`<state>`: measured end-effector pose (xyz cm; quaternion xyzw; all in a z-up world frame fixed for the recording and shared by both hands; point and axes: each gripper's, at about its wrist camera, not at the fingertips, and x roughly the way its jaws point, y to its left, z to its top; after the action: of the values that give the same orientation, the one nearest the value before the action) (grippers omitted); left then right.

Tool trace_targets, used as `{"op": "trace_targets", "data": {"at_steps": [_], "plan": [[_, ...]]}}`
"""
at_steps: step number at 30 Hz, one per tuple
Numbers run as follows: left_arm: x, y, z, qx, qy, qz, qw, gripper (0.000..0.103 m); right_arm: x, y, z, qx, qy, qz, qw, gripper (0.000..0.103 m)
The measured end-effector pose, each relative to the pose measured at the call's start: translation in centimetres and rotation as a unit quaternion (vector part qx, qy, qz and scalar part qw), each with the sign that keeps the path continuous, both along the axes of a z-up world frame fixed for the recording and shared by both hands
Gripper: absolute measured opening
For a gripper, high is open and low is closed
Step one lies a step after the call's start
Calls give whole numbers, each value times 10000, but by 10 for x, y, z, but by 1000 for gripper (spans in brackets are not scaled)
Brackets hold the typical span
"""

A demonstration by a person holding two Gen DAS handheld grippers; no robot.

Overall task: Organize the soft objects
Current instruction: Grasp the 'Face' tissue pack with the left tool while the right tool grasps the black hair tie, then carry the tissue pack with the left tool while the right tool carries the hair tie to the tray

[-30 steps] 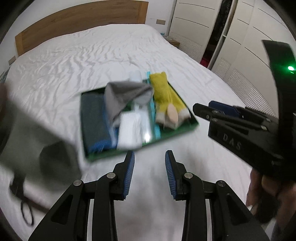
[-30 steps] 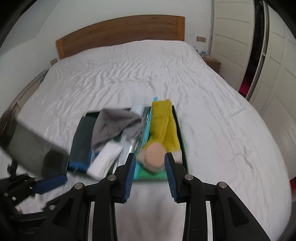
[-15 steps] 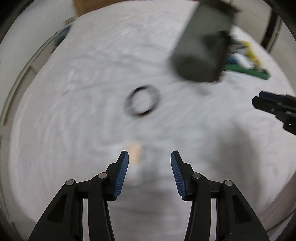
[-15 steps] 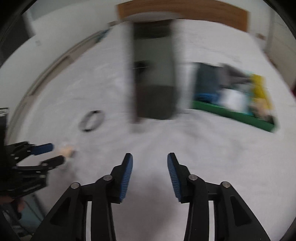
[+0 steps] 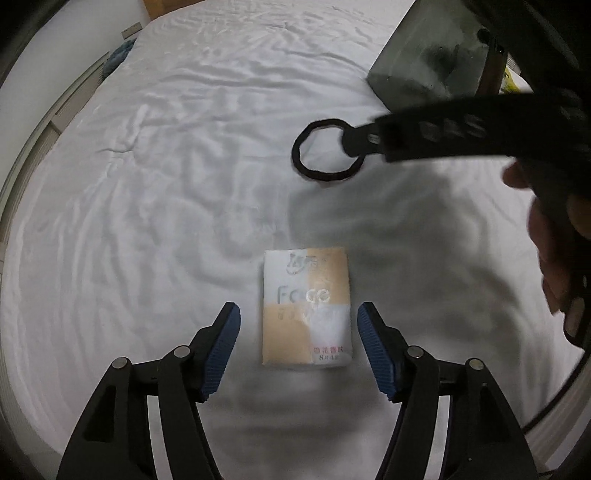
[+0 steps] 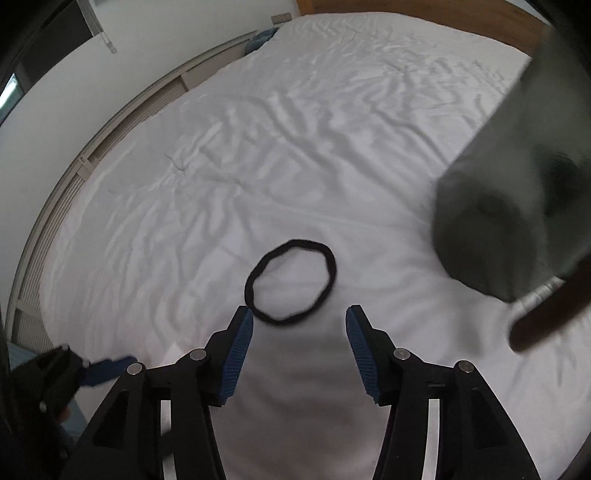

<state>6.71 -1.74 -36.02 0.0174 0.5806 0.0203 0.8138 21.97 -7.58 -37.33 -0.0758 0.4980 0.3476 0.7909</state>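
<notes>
1. A tissue pack [image 5: 306, 308] lies flat on the white bed sheet [image 5: 166, 184], seen only in the left wrist view, between the wide-open jaws of the left gripper [image 5: 298, 347], touching neither.
2. A black hair band [image 6: 290, 281] lies on the sheet just ahead of the right gripper [image 6: 299, 341], whose jaws are spread wide and empty.
3. The left view shows the right gripper's finger over the band's edge.
4. A grey box [image 6: 509, 206] stands near the band; the right view alone shows the wooden headboard [image 6: 424, 14].
</notes>
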Motion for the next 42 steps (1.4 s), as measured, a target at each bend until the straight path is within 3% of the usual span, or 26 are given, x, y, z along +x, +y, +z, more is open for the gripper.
{"op": "trace_targets", "data": {"at_steps": [8,18,19,21,23,24,25,42], "plan": [[9,4,-13,-114,25,-22,9999,60,26,42,-30,-160,66,120,9998,60],[16,4,-26,-138,92,-11,9999,60,29,72,-58,-583,18,332,9977,68],[16,4,-27,-145,93,-13,9999,60,30,72,-59,-561,34,309,9979,66],[16,5,-28,-165,74,10,9998,60,33,70,-60,-525,31,253,9983,50],[17,6,-30,-150,67,28,9999,56,35,66,-58,-490,36,224,9985,18],[16,5,-31,-158,71,11,9998,48,36,64,-58,-463,38,207,9987,12],[16,5,-29,-168,76,-14,9998,46,36,62,-57,-417,34,208,9989,7],[15,17,9,-90,-361,280,9989,44,4,6,-5,572,20,146,9983,4]]}}
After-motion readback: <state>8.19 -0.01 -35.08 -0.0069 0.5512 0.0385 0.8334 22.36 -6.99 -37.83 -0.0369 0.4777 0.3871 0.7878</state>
